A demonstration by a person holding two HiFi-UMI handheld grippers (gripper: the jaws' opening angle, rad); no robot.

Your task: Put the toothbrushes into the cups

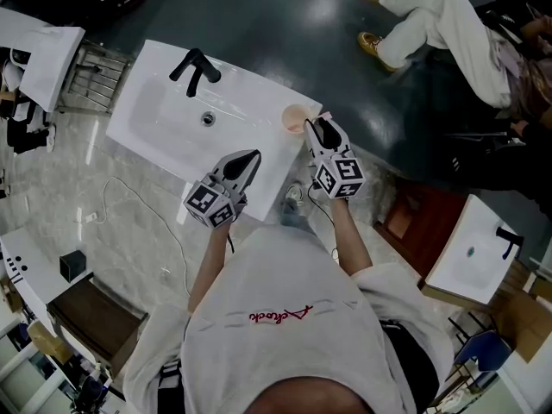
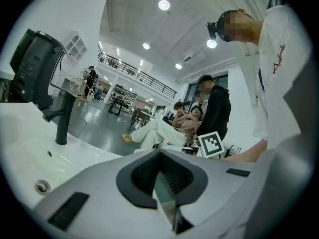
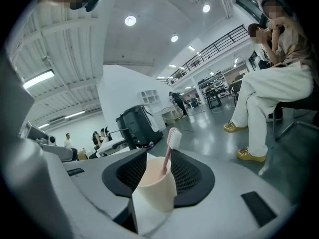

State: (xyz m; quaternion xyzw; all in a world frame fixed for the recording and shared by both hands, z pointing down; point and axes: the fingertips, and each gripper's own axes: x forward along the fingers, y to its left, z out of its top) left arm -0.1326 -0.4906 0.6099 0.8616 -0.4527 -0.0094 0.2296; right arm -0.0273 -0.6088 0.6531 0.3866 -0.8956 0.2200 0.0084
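Right gripper (image 3: 162, 156): my jaws stand wide apart. The pink cup (image 3: 155, 188) sits in the gap between the two pads, low in the centre of the right gripper view, and neither pad presses on it. One toothbrush (image 3: 169, 151) stands inside the cup, bristle head up, its handle leaning toward the upper right of that frame.

In the head view the cup is just right of centre in the upper half, on the right-hand corner of the white sink (image 1: 164, 102), directly at my right jaw tips. The black faucet (image 1: 197, 69) stands on the sink, to the upper left of the cup.

Left gripper (image 1: 252, 158): my jaws are drawn narrow, the tips meeting, with nothing seen between them. It hovers at the lower edge of the sink, left of the right gripper and apart from the cup.
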